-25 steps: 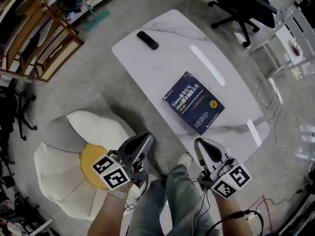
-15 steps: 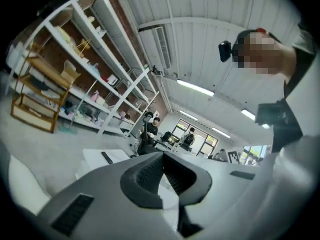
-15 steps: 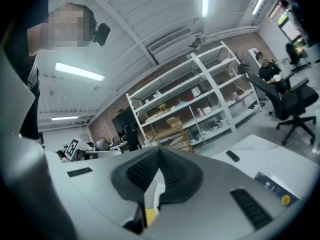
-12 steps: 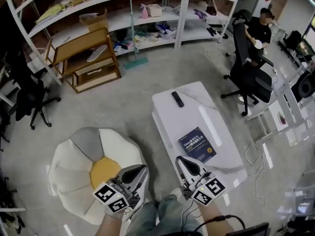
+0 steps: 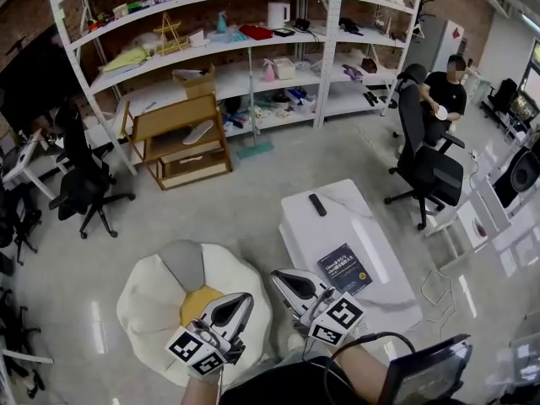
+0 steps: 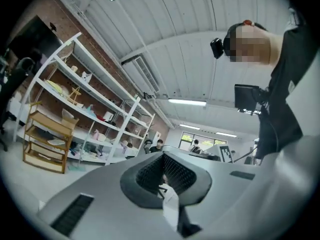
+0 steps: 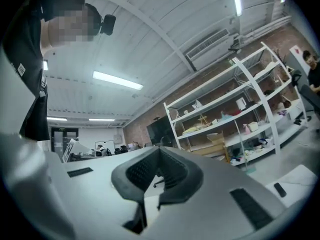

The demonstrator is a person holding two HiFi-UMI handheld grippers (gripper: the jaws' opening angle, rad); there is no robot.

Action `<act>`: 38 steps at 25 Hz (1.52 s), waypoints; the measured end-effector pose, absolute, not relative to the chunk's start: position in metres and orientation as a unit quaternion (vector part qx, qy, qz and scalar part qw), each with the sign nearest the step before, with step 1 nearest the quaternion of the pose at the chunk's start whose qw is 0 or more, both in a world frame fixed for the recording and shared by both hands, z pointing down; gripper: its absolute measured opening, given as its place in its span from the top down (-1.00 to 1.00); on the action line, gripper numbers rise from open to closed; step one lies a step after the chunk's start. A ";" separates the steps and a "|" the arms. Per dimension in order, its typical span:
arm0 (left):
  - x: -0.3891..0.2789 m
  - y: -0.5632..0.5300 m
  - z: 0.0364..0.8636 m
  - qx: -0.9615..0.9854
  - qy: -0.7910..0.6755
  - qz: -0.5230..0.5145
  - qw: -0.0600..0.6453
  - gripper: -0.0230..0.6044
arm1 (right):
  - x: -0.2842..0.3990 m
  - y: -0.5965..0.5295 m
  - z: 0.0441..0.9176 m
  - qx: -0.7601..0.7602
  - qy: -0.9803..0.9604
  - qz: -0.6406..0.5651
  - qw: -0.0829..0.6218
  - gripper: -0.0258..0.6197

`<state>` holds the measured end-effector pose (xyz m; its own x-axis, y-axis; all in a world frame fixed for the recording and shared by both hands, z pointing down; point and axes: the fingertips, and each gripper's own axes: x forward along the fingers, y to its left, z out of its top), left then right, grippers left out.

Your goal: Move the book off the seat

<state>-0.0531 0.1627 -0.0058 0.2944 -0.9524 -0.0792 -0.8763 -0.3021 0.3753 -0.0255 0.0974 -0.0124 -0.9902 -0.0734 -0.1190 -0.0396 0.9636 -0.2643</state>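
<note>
The dark blue book [image 5: 343, 268] lies flat on the white marble-look table [image 5: 325, 230]. It is off the seat, a white beanbag [image 5: 148, 298] with a yellow middle, to the table's left. My left gripper [image 5: 240, 302] is held in the air over the beanbag's right edge, jaws together and empty. The right gripper [image 5: 283, 279] hovers between beanbag and table, near the book's left side but not touching it. In the left gripper view the left gripper [image 6: 162, 176] points level at the shelves with nothing held. The right gripper [image 7: 159, 180] looks likewise closed and empty.
A black remote [image 5: 317, 204] lies at the table's far end. A wooden rack [image 5: 177, 142] and long white shelving [image 5: 219, 53] stand behind. A person [image 5: 445, 98] sits at the right beside a black office chair [image 5: 426, 163]. Another chair [image 5: 84, 184] is at the left.
Both grippers have risen and levelled out, and the head view has lifted from the table to take in the whole room. The book has stayed on the table.
</note>
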 end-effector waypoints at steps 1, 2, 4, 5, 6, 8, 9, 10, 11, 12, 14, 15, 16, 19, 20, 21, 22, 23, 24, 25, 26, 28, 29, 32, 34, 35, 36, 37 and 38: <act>-0.050 0.168 -0.016 0.798 -0.569 -0.153 0.126 0.91 | -0.030 0.105 -0.022 -0.018 0.989 -0.130 0.069 0.91; -0.048 0.174 -0.024 0.801 -0.565 -0.158 0.121 0.91 | -0.035 0.112 -0.031 -0.006 0.989 -0.127 0.072 0.91; -0.049 0.186 -0.037 0.798 -0.566 -0.170 0.115 0.91 | -0.044 0.128 -0.042 0.019 0.990 -0.117 0.070 0.91; -0.053 0.192 -0.042 0.793 -0.570 -0.182 0.115 0.91 | -0.048 0.136 -0.046 0.031 0.991 -0.111 0.068 0.91; -0.057 0.196 -0.047 0.787 -0.573 -0.198 0.117 0.91 | -0.052 0.142 -0.049 0.042 0.991 -0.107 0.067 0.91; -0.066 0.203 -0.055 0.780 -0.574 -0.221 0.115 0.91 | -0.059 0.151 -0.055 0.061 0.990 -0.105 0.068 0.91; -0.069 0.205 -0.059 0.778 -0.576 -0.223 0.111 0.91 | -0.062 0.155 -0.057 0.070 0.990 -0.104 0.069 0.91; -0.070 0.206 -0.062 0.778 -0.579 -0.221 0.104 0.91 | -0.064 0.160 -0.059 0.078 0.989 -0.104 0.070 0.91; -0.071 0.207 -0.063 0.777 -0.583 -0.217 0.098 0.91 | -0.066 0.164 -0.061 0.086 0.988 -0.104 0.071 0.91; -0.072 0.208 -0.064 0.776 -0.587 -0.212 0.093 0.91 | -0.067 0.167 -0.061 0.093 0.988 -0.103 0.072 0.91; -0.073 0.208 -0.063 0.771 -0.600 -0.195 0.087 0.91 | -0.069 0.170 -0.062 0.102 0.987 -0.102 0.073 0.91; -0.074 0.207 -0.062 0.767 -0.610 -0.179 0.083 0.91 | -0.070 0.171 -0.062 0.107 0.986 -0.101 0.072 0.91; -0.075 0.205 -0.061 0.765 -0.619 -0.163 0.079 0.91 | -0.071 0.172 -0.063 0.112 0.986 -0.097 0.071 0.91; -0.076 0.202 -0.061 0.762 -0.627 -0.144 0.066 0.91 | -0.076 0.173 -0.061 0.122 0.988 -0.073 0.064 0.91; -0.076 0.200 -0.061 0.762 -0.627 -0.147 0.063 0.91 | -0.076 0.173 -0.060 0.123 0.988 -0.066 0.063 0.91; -0.077 0.199 -0.062 0.761 -0.628 -0.149 0.060 0.91 | -0.077 0.171 -0.060 0.123 0.988 -0.064 0.063 0.91; -0.078 0.198 -0.064 0.760 -0.630 -0.148 0.057 0.91 | -0.079 0.170 -0.061 0.122 0.988 -0.064 0.063 0.91; -0.079 0.196 -0.065 0.759 -0.633 -0.145 0.054 0.91 | -0.081 0.168 -0.063 0.122 0.988 -0.065 0.064 0.91; -0.081 0.194 -0.067 0.757 -0.635 -0.141 0.052 0.91 | -0.084 0.167 -0.066 0.123 0.988 -0.066 0.065 0.91; -0.082 0.192 -0.069 0.756 -0.638 -0.137 0.050 0.91 | -0.086 0.166 -0.069 0.124 0.988 -0.065 0.066 0.91; -0.083 0.190 -0.070 0.755 -0.639 -0.136 0.049 0.91 | -0.089 0.165 -0.071 0.125 0.988 -0.064 0.067 0.91; -0.085 0.189 -0.071 0.754 -0.640 -0.138 0.047 0.91 | -0.091 0.164 -0.074 0.127 0.988 -0.060 0.067 0.91; -0.086 0.188 -0.071 0.754 -0.641 -0.140 0.047 0.91 | -0.092 0.164 -0.075 0.127 0.988 -0.058 0.067 0.91; -0.087 0.185 -0.072 0.755 -0.640 -0.138 0.047 0.91 | -0.094 0.161 -0.077 0.129 0.988 -0.049 0.067 0.91; -0.087 0.182 -0.072 0.757 -0.639 -0.131 0.046 0.91 | -0.095 0.159 -0.077 0.128 0.989 -0.043 0.064 0.91; -0.087 0.181 -0.071 0.758 -0.638 -0.127 0.045 0.91 | -0.095 0.158 -0.076 0.127 0.989 -0.042 0.063 0.91; -0.087 0.180 -0.072 0.760 -0.637 -0.124 0.045 0.91 | -0.095 0.157 -0.077 0.126 0.989 -0.043 0.063 0.91; -0.088 0.178 -0.073 0.762 -0.635 -0.122 0.045 0.91 | -0.096 0.155 -0.078 0.125 0.989 -0.045 0.063 0.91; -0.088 0.175 -0.074 0.764 -0.633 -0.119 0.045 0.91 | -0.096 0.153 -0.079 0.125 0.989 -0.048 0.063 0.91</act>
